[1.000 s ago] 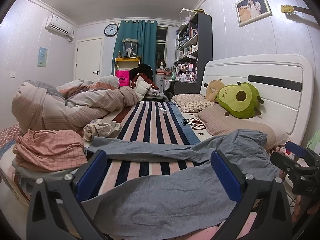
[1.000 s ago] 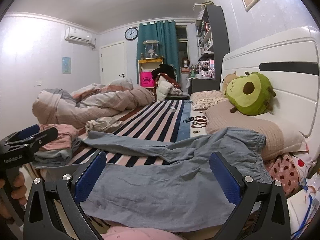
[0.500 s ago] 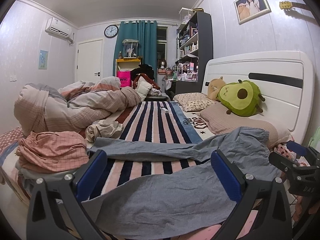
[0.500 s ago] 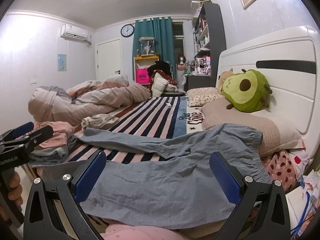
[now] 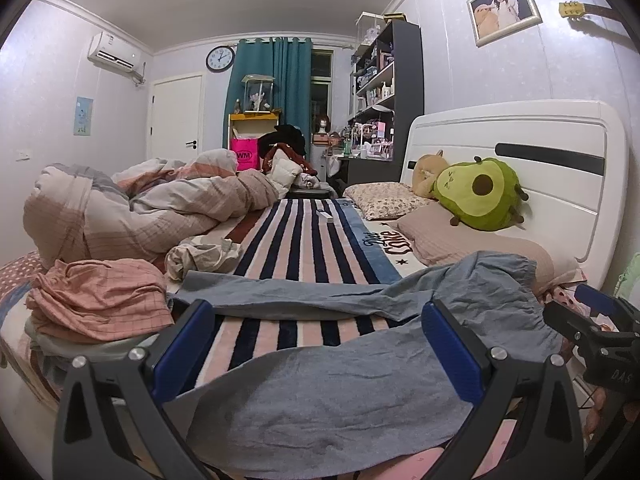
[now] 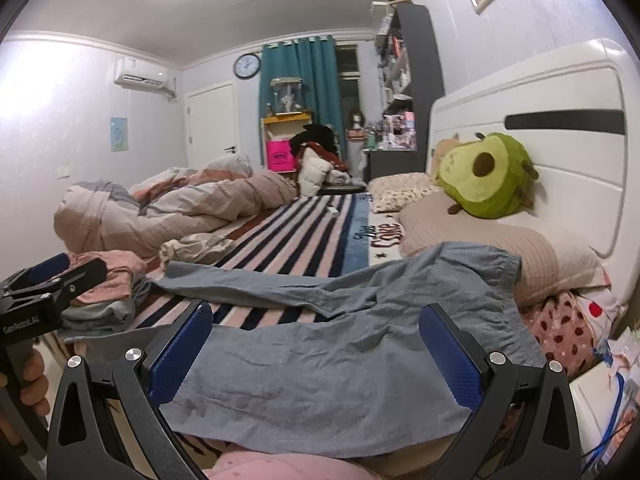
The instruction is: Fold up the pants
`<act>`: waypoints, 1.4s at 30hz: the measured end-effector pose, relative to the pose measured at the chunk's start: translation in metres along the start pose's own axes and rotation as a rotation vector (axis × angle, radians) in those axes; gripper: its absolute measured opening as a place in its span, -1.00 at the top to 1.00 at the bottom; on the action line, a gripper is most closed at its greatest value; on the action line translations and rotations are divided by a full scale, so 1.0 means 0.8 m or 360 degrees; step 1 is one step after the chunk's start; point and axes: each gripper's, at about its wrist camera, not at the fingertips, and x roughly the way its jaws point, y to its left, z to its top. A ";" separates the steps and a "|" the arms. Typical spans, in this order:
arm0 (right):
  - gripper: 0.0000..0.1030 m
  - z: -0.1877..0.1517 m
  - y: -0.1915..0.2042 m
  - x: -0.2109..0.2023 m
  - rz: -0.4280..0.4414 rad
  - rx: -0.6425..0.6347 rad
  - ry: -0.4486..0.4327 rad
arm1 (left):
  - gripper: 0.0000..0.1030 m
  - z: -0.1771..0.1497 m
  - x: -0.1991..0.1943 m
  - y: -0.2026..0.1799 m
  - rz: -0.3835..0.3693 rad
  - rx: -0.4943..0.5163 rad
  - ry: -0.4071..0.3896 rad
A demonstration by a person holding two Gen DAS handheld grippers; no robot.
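Grey-blue pants (image 5: pixel 328 384) (image 6: pixel 328 372) lie spread across the striped blanket (image 5: pixel 304 240), waistband on the right against a beige pillow (image 6: pixel 532 256), one leg stretched left, the other hanging over the near bed edge. My left gripper (image 5: pixel 316 344) hovers open just short of the near leg, nothing between its blue pads. My right gripper (image 6: pixel 316 344) is likewise open over the same leg. Each gripper shows in the other's view: the right one (image 5: pixel 600 320) by the waistband, the left one (image 6: pixel 44 280) held by a hand near the leg ends.
A pile of pink and grey clothes (image 5: pixel 96 300) sits at the left bed edge, a crumpled cream garment (image 5: pixel 204 256) and a bunched duvet (image 5: pixel 140 204) behind it. An avocado plush (image 5: pixel 476 192) leans on the white headboard (image 5: pixel 560 152). Pink dotted fabric (image 6: pixel 564 328) lies at right.
Both grippers have pulled back and lifted slightly, so the view of the pants has shifted a little. The pants lie as before and both stay open.
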 end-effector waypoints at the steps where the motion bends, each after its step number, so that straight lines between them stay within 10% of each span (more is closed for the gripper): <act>1: -0.99 -0.001 -0.003 0.001 -0.0005 0.0009 0.0003 | -0.99 -0.001 0.002 0.000 -0.0005 0.0000 0.0009; 11: -0.99 -0.034 -0.067 0.017 0.0017 0.0121 0.0115 | -0.99 -0.030 0.065 0.033 -0.0162 -0.0099 0.0220; 21: -0.99 -0.104 -0.170 0.078 -0.0095 0.0354 0.0442 | -0.98 -0.146 0.093 0.118 0.0016 -0.0350 0.0581; 29: -0.99 -0.123 -0.175 0.108 -0.0020 0.0454 0.0524 | -0.98 -0.222 0.100 0.145 0.0054 -0.0589 0.0750; 42: -0.99 -0.124 -0.173 0.124 -0.0012 0.0481 0.0565 | -0.82 -0.264 0.152 0.133 -0.0204 -0.0878 0.0920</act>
